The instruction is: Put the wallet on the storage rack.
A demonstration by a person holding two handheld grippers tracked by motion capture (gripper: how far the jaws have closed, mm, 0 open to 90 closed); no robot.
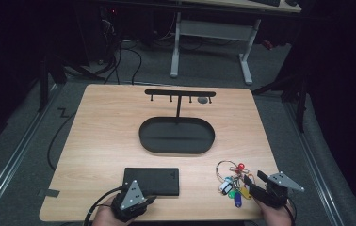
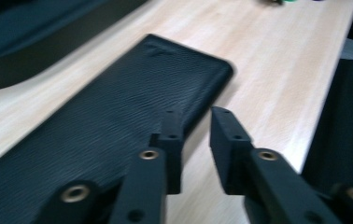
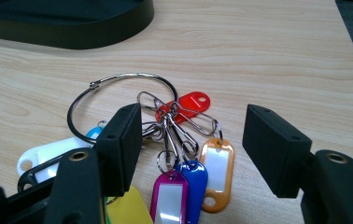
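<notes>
The pale wooden table carried everything. At its middle sat the black oval metal tray with a slim hook rail rising behind. Nearer me than the tray lay the black ribbed leather wallet, its near end cut off. My left gripper hovered at the wallet's edge, jaws narrowly apart, gripping nothing. Right of the wallet, my right gripper stood open over the steel-ringed bunch of coloured plastic key tags, partly hidden.

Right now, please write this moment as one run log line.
left gripper: narrow gap, empty, beside black textured leather wallet | right gripper: open over metal key ring with coloured plastic tags
</notes>
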